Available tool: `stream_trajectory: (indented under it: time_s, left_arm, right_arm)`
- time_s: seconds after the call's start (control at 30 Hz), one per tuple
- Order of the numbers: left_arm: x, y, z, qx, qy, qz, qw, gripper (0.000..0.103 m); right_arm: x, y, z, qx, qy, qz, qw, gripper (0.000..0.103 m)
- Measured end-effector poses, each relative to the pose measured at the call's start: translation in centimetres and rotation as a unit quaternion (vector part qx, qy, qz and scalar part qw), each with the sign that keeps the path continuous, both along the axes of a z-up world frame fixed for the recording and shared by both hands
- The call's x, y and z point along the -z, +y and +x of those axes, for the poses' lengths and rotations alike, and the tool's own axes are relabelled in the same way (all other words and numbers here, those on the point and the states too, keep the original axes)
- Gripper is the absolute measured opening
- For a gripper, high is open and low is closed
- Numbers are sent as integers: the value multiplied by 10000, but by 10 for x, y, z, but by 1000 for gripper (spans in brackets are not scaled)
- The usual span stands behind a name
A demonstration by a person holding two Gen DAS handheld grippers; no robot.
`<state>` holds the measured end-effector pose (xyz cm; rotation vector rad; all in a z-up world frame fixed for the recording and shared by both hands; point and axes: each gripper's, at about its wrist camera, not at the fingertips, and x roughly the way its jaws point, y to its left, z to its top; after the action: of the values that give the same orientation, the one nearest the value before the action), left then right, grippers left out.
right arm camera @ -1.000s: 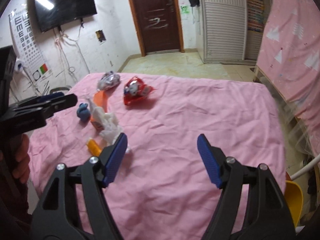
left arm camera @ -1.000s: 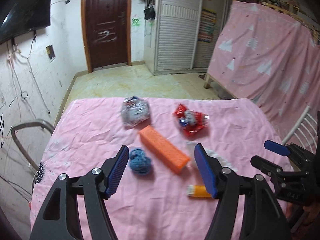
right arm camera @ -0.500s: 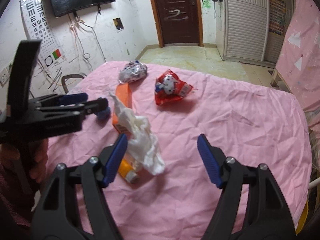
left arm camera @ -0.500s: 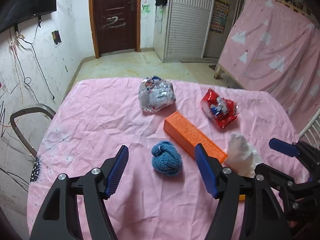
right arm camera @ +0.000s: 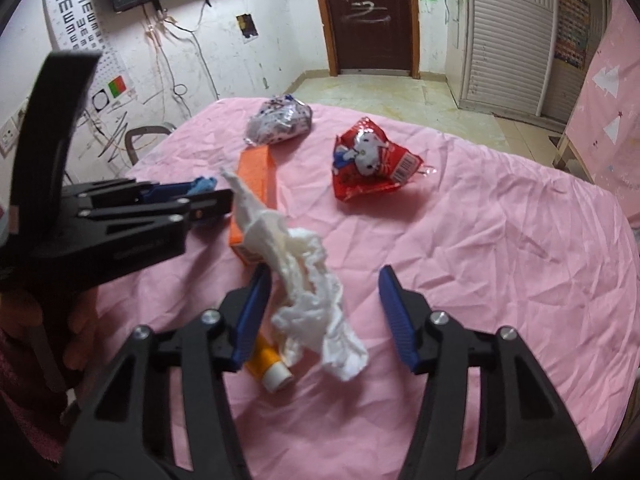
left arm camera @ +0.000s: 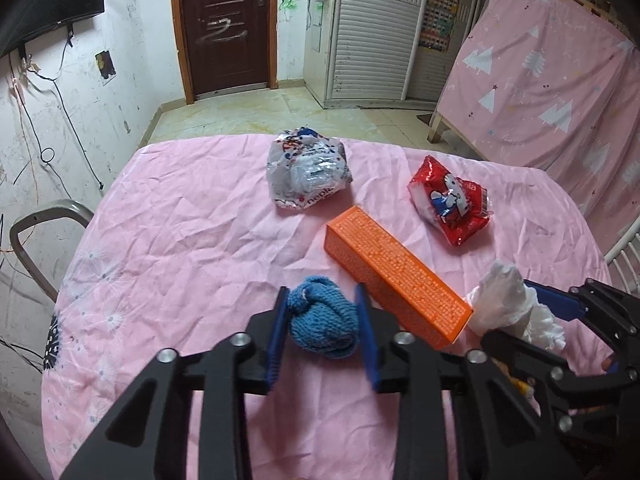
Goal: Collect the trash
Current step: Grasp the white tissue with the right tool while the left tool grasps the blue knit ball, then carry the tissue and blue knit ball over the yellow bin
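The left gripper (left arm camera: 322,330), black with blue pads, is closing around a small blue knitted ball (left arm camera: 323,322) that is lying on the pink cloth-covered table (left arm camera: 180,240); both pads are sitting right against the ball's sides, though whether they are already pressing it is hard to tell. The right gripper (right arm camera: 324,316) is closing too, about half spread, with a crumpled white paper tissue (right arm camera: 308,280) standing between its jaws; the left pad is touching or nearly touching the tissue and the right pad is standing clear of it.

Taking the long orange cardboard box (left arm camera: 394,280) as the landmark: the blue ball is lying just beside its near end, on the left in the left wrist view. The tissue is leaning against that same near end from the other side. A small orange tube with a white cap (right arm camera: 270,364) is lying nearer than the box, under the tissue. Beyond the box's far end, a crumpled white printed plastic bag (left arm camera: 308,174) is lying to the left, and a red foil snack wrapper (left arm camera: 450,204) is lying to the right, apart from the box.
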<state>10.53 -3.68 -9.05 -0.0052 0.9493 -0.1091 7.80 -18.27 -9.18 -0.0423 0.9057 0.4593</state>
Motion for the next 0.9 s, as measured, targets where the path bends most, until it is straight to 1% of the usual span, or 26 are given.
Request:
stream_trajectory:
  time_s: [0.07,0.1,0.13,0.17,0.23,0.33,0.53,0.63,0.73,0.9]
  left_arm:
    - [0,-3,-1,4,-40,82,10000,20]
    - [0,-4,-2,-4,-49,99,9999,20]
    - [0,-5,-1,-14,-47,91,9999,20]
    - [0,-5,-1,-49,-40,44,10000,20]
    - [-4,-3,-3,-118,-57,-22,9999,20]
    - [-12,-2,-8,-153,-176,-16,9997,20]
    - [-41,-11,-22,-73,-470,-141,9988,20]
    - [-54,-22,-31,78,-600,-234,9979,20]
    - [-65,-42,-41,320,-716,-369,9962,20]
    - [-78,-80,-50,694,-829,-389,9934,20]
  right_arm:
    - [3,0,2,-18,58,17,10000,40]
    - [3,1,2,-36,54,4,10000,32]
    - [2,2,1,-41,11,-23,10000,21]
    - [2,1,0,-25,-15,-18,10000,18]
    - [-1,-2,-1,77,-103,-15,9999,17]
    - [-6,-14,-2,223,-145,139,9996,17]
    - [-22,-46,-16,564,-374,416,9968,17]
    - [-31,-68,-27,749,-517,506,9946,17]
    - [-36,-95,-38,1001,-636,580,9912,17]
    - [-38,-141,-56,1457,-705,695,9844,17]
